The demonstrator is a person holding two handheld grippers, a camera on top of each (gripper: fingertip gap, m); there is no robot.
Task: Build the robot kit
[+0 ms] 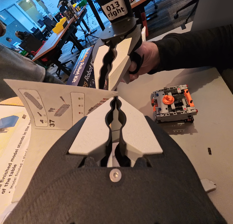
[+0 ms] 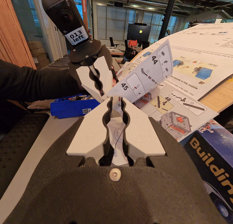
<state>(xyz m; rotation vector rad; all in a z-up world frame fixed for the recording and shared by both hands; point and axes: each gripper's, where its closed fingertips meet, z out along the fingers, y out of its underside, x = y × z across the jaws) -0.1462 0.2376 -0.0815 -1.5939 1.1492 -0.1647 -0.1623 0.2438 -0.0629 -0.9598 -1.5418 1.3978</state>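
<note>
The left gripper (image 1: 116,98) is pinched on the corner of a lifted page (image 1: 53,104) of the instruction booklet (image 2: 176,108). The right gripper (image 2: 116,98) has its fingers slightly parted around that page's edge, whether gripping I cannot tell. Nearby on the table (image 1: 189,161) sit a grey-and-orange brick model (image 1: 172,104), a blue parts bin (image 2: 70,107) and the kit box (image 2: 211,155)

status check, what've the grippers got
Left gripper shut on booklet page. Right gripper nearly shut at same page's corner. Brick model apart on table.
</note>
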